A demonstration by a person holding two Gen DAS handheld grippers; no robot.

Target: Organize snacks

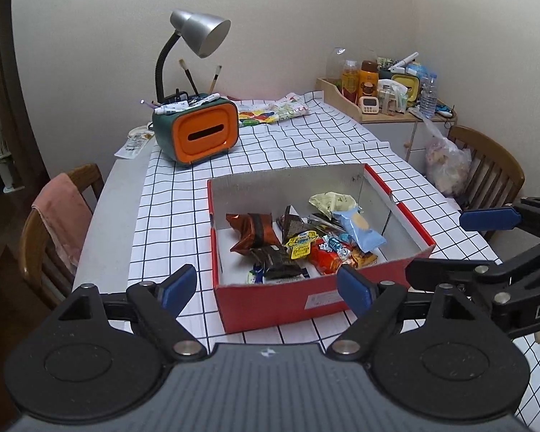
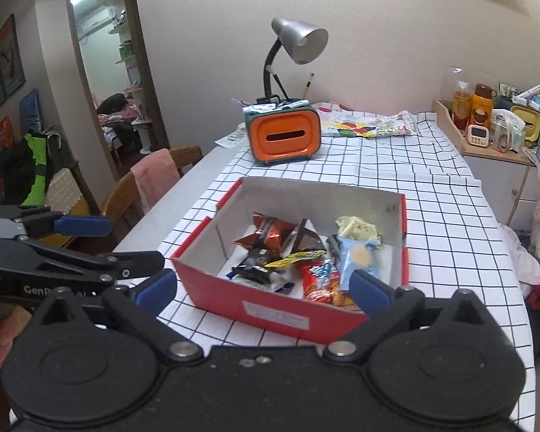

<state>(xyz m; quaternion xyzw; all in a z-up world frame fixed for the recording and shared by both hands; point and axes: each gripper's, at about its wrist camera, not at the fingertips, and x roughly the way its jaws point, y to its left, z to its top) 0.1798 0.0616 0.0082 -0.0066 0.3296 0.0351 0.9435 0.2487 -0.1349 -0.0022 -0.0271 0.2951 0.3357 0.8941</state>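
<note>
Both tongs hang above the near edge of the table [image 1: 118, 187] with their blue-padded fingers spread wide and nothing between them. The left tongs [image 1: 266, 289] face the red box [image 1: 270, 306], which sits just ahead of their fingertips on the checked cloth [image 1: 306, 144]; the right tongs [image 2: 262, 289] look at the same box [image 2: 270, 309] from the other side, its near wall lying between their two fingers. The snacks [image 1: 306, 241] are piled loose inside the box: a copper-brown packet [image 1: 252, 232] on the side nearer the left tongs, a pale blue packet [image 1: 360, 230] and a cream one [image 1: 331, 199] on the side nearer the right tongs, with dark, yellow and red wrappers between them. Beyond the box from either tongs stands an orange-fronted tissue holder [image 1: 205, 133] with a grey desk lamp [image 1: 198, 32] rising behind it, and a colourful folded cloth [image 1: 273, 111] lies farther back. The left view catches the right tongs [image 1: 486, 244] coming in from its right edge; the right view shows the left tongs [image 2: 79, 248] at its left edge. Only the right view shows an open doorway [image 2: 108, 72] to another room, far to the left of the tongs. The left view shows more fully a wooden chair [image 1: 493, 169] beyond the right tongs and a bag [image 1: 446, 165] hanging before it. Both views show a shelf [image 2: 500, 151] crowded with bottles, and a chair with a pink towel [image 1: 64, 216] draped over it.
</note>
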